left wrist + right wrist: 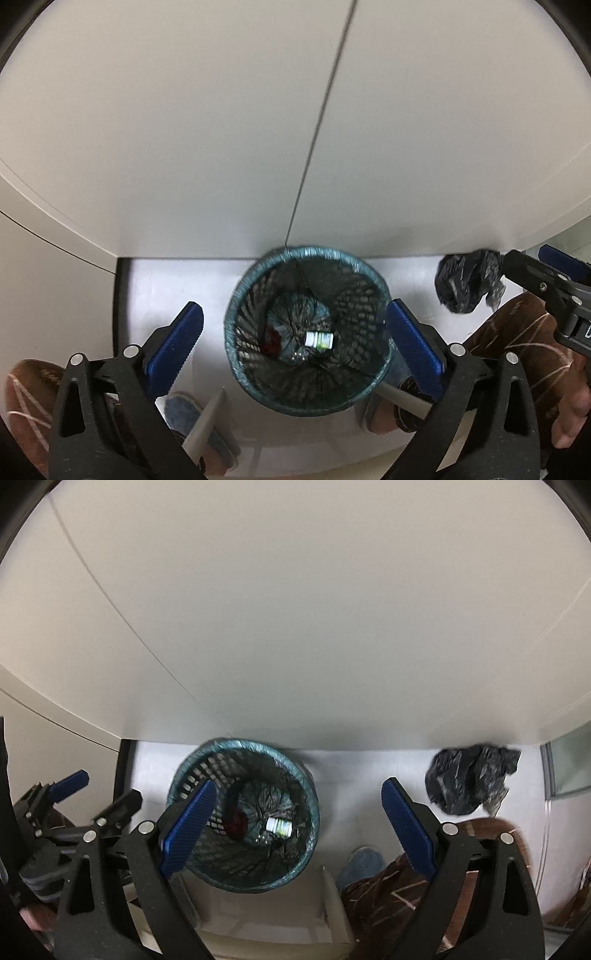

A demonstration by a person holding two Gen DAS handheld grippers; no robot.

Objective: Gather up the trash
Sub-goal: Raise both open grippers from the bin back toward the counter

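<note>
Tongs first: your left tongs (291,347) stand spread wide with nothing between the blue pads, poised above the bin (308,332). Your right tongs (299,825) are released too, gaping over the floor (354,794) just right of the bin, gripping nothing. Below them, on either side of the bin, you can see your patterned brown trousers (517,332) and a blue slipper (364,862). The bin itself is a round mesh basket with a dark liner folded over its rim, standing on the pale floor. At its bottom lies a small white bottle (319,339) with a green label, on its side, and just left of that something red (273,339). Right of the bin, well apart from it, a crumpled black plastic bag (469,781) lies on the floor against the white wall (184,129). Beyond the bin, that wall rises, split by a thin dark seam.
</note>
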